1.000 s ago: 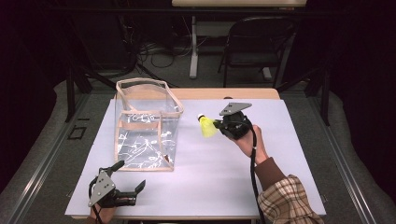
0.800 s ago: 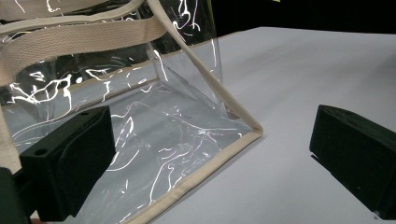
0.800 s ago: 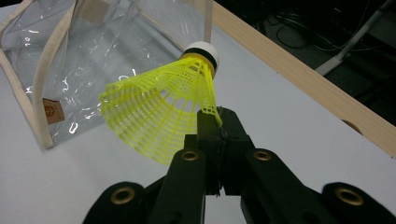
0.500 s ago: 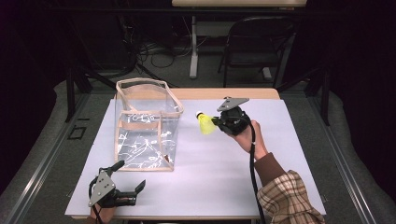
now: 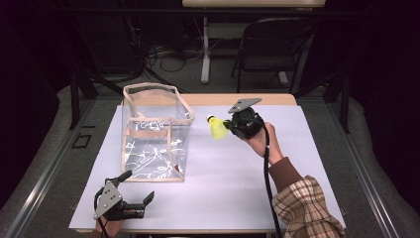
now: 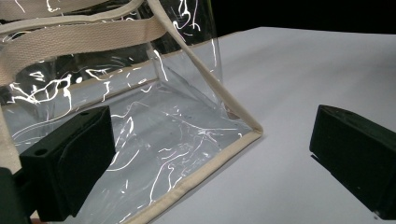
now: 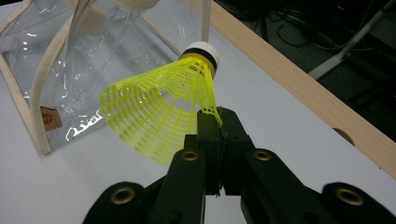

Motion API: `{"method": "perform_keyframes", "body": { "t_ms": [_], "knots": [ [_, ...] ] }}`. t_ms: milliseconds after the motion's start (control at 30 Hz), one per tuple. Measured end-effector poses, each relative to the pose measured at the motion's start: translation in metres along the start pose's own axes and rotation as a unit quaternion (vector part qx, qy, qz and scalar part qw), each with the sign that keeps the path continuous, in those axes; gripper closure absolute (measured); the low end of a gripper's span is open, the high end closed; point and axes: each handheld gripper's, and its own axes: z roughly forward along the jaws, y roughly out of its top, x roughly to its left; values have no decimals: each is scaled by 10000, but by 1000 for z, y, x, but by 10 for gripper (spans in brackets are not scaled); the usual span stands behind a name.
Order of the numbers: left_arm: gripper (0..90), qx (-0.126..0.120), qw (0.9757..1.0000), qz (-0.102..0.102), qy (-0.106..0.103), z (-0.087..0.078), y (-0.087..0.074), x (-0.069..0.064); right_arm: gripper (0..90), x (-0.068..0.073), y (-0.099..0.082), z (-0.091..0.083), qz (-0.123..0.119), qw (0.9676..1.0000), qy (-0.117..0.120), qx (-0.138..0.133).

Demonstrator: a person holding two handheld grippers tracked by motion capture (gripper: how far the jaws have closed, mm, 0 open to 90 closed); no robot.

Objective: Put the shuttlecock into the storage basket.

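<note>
Yellow shuttlecock point(image 7: 159, 112) pinched by its skirt edge in my right gripper point(image 7: 218, 126), jaws clamped tight on the mesh, cork pointing away towards the clear bag point(image 5: 153, 134); it hangs above the table point(image 5: 237, 188), just beside the bag's rim; my left gripper point(image 5: 136, 198) sits wide open near the bag's corner.

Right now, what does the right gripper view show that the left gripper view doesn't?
Right gripper view: the right gripper shut on the skirt edge of a yellow shuttlecock, with the table's wooden edge beyond. Left gripper view: the left gripper with its jaws wide apart, nothing between them but the bag's near bottom corner. Both share: the clear bag with tan trim on the white tabletop.
</note>
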Motion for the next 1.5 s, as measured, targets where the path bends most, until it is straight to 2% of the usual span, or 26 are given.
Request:
{"method": "perform_keyframes", "body": {
  "t_ms": [1500],
  "knots": [
    [1, 2, 10000, -5, 10, 0, 0, 0, 892, -9, 42, -4, -77, 9999, -44, -61]
  ]
}}
